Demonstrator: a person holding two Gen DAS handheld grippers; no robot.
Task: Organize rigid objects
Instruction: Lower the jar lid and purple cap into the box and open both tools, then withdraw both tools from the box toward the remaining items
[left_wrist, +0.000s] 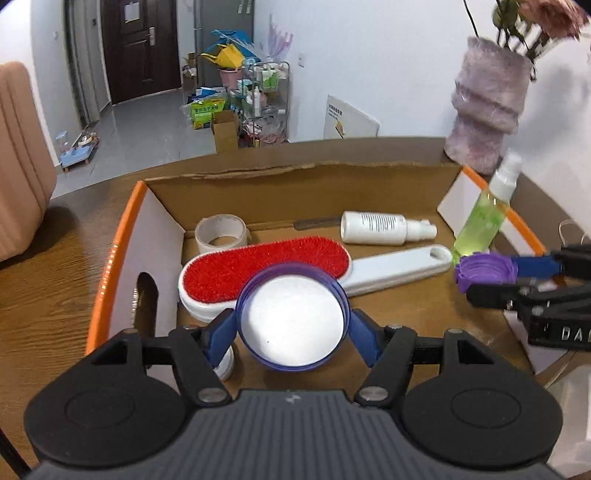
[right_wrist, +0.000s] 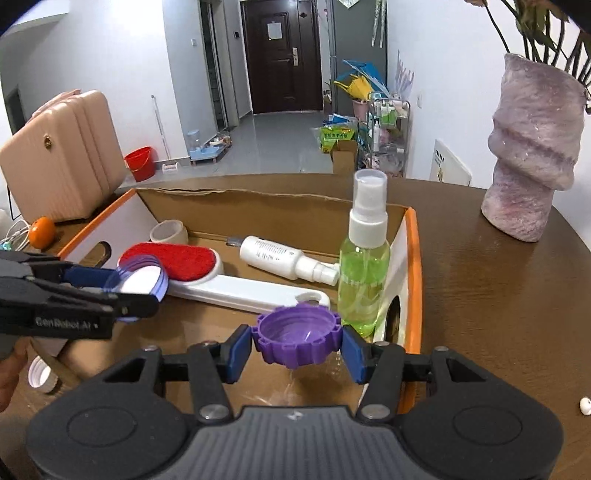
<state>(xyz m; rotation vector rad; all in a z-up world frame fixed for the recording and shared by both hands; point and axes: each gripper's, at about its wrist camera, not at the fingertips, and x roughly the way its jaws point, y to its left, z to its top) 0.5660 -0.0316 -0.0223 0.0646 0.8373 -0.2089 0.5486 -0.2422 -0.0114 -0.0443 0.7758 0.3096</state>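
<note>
On the far left of the table (right_wrist: 480, 295) sits an orange (right_wrist: 41, 231), beside the cardboard box (left_wrist: 295, 192) with its orange-edged flaps. Your left gripper (left_wrist: 291, 325) hangs over the near left part of the box, its jaws pinching a round purple-rimmed jar (left_wrist: 293, 319) with white contents, open side toward the camera. Inside the box, a roll of tape (left_wrist: 221, 232) stands in the far left corner. Just right of it lies a lint brush (left_wrist: 266, 269) with a red pad and a white handle that reaches toward the right wall. Behind the handle a white pump bottle (left_wrist: 384, 228) lies on its side. A green spray bottle (right_wrist: 364, 266) stands upright against the right wall of the box. Your right gripper (right_wrist: 297, 345) hovers over the near right part of the box, its jaws pinching a purple notched lid (right_wrist: 297, 341), hollow side up. Well to the right, on the table, stands a mottled purple vase (right_wrist: 532, 158) with stems.
</note>
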